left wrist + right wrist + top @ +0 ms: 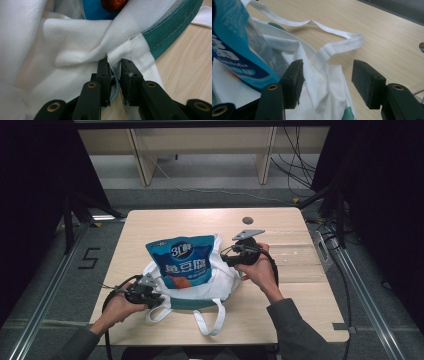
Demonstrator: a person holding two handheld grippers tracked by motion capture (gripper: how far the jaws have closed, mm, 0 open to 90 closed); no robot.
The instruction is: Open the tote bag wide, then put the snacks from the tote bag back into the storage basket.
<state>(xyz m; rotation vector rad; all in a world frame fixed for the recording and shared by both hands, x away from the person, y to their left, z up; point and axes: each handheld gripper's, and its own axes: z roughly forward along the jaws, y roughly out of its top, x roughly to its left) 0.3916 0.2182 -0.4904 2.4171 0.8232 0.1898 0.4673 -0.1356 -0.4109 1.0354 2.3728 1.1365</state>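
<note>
Bagging the Blue Snack Pouch: Keeping the Mouth Held Wide

Holding the bag's rim was the left gripper (115, 66), its jaws clamped on a fold of the white cloth tote bag with a green band (200, 287) just beside a strap root, as the left gripper view showed. The right gripper (327, 82) stood released, its 2 pads wide apart with only loose cloth and the white fabric strap (337, 47) beyond them; no pad pressed on anything.

The glossy blue snack pouch with white lettering (182, 260) stood upright in the bag's mouth, most of it above the rim, leaning on the white cloth near the middle of the pale wooden surface (300, 310).

To finish the step well, it seemed best that the left grip stayed firm and slightly raised, so the opening did not collapse. The free right gripper would probably do best pressing the pouch's top edge down gently, or lifting the far rim, rather than pinching the crinkly film, which could slip or tip the pouch out sideways.
</note>
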